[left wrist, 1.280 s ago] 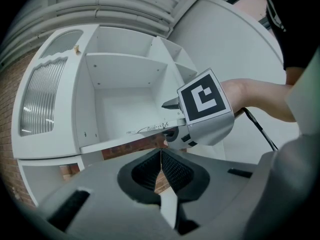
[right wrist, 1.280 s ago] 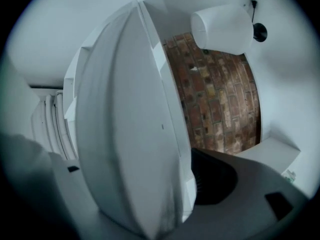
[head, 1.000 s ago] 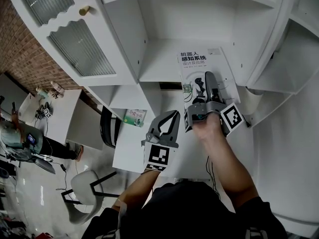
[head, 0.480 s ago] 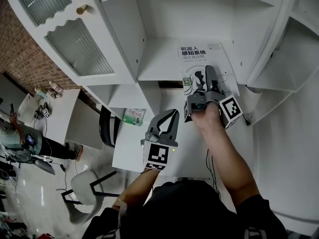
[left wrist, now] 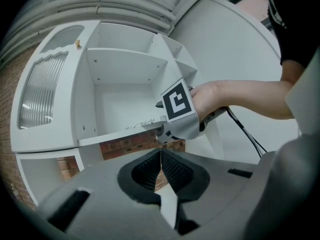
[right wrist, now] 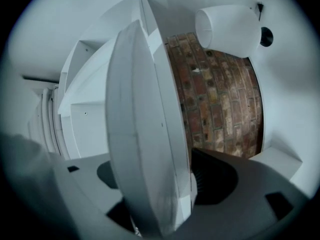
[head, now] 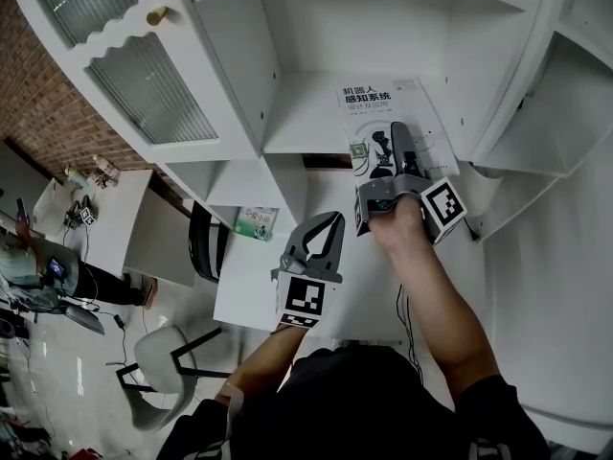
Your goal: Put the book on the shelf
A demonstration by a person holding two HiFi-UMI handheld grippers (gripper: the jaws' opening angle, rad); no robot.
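White-covered book [head: 391,113], cover up and roughly flat, clamped at its near short end by the right gripper [head: 395,151]. Same told from the right gripper view: pale book [right wrist: 142,134] seen edge-on, filling the gap, a pad pressed to each face.

Far end over the shelf [head: 306,113], in the open middle bay of the white cabinet [head: 230,185]; near end and gripper out in front of the shelf's front edge. Resting on the shelf or held just above it: cannot tell. From the left gripper view, about level with it.

Left gripper [head: 330,223] lower and to the left, well apart from the book, jaws shut together on nothing, tips pointing up towards the shelf.

Key relation: long axis running straight away from the person and into the bay, in line with the right gripper's jaws. Book ahead of the fingers, bare shelf beyond it. Right hand the one on the job, and by far the nearer.

Next, most likely: pushing forward along that axis to get most of the length onto the shelf, then opening.

Worth watching: partition [head: 508,94] near the book's right side, with some risk of catching a corner on any drift that way. Risk too of tipping off the front if let go with much of the length overhanging.
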